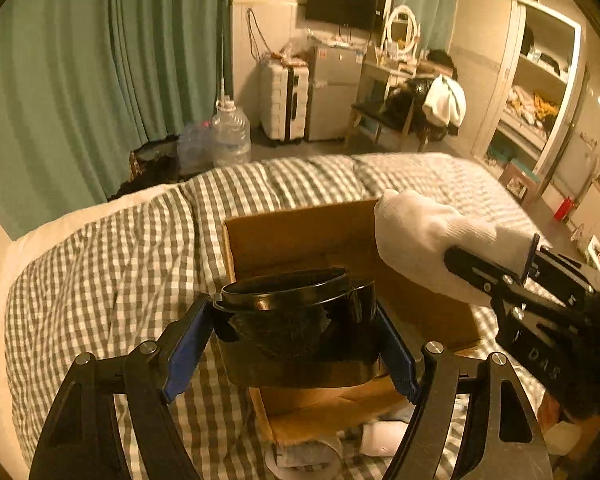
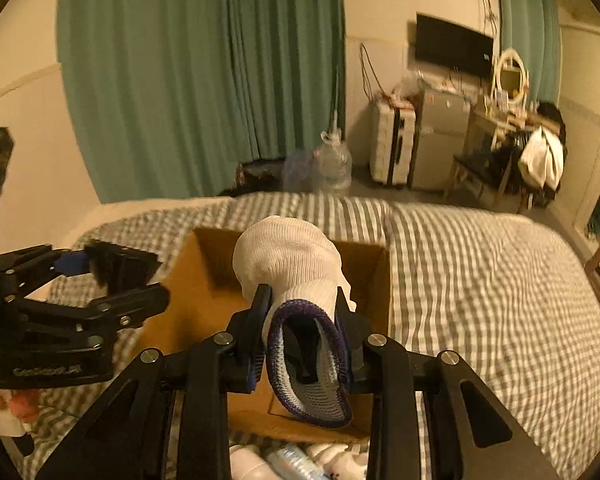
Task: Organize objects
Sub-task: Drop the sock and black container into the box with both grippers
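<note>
Right, both grippers are hanging over the cardboard box (image 1: pixel 300 236) on the checked bedspread (image 1: pixel 100 264), each w/ something in it, so nothing's dropped yet. The left gripper (image 1: pixel 296 344) is carrying a glossy black case (image 1: pixel 296 320), looks like a lidded tub or pouch, can't say exactly; its blue pads (image 1: pixel 188 356) are standing wide and pressing on the case's two ends. The right gripper (image 2: pixel 304 320) is nearly closed, clamped on the cuff end of a white glove (image 2: pixel 292 264).

Progress, judging by what's lying around: early to mid. The box interior is looking bare where it shows, tho the held items are hiding part of it. Near the front edge, on the bed, white bottles (image 2: pixel 252 460) and a tube-ish thing (image 2: pixel 296 460) are waiting, plus a roll of tape (image 1: pixel 312 460) or similar. So two items about to go in, several left.

Orientation: the glove's long axis is running away from the right wrist cam, bunched body and fingers pointing out over the box, purple-trimmed cuff (image 2: pixel 312 376) opening back toward the lens and sagging below the jaws. The case's long axis is lying across the left jaws, side to side, top face tipped a bit toward the far end of the bed. Both are sitting above the box, not in it, as far as I can tell.
</note>
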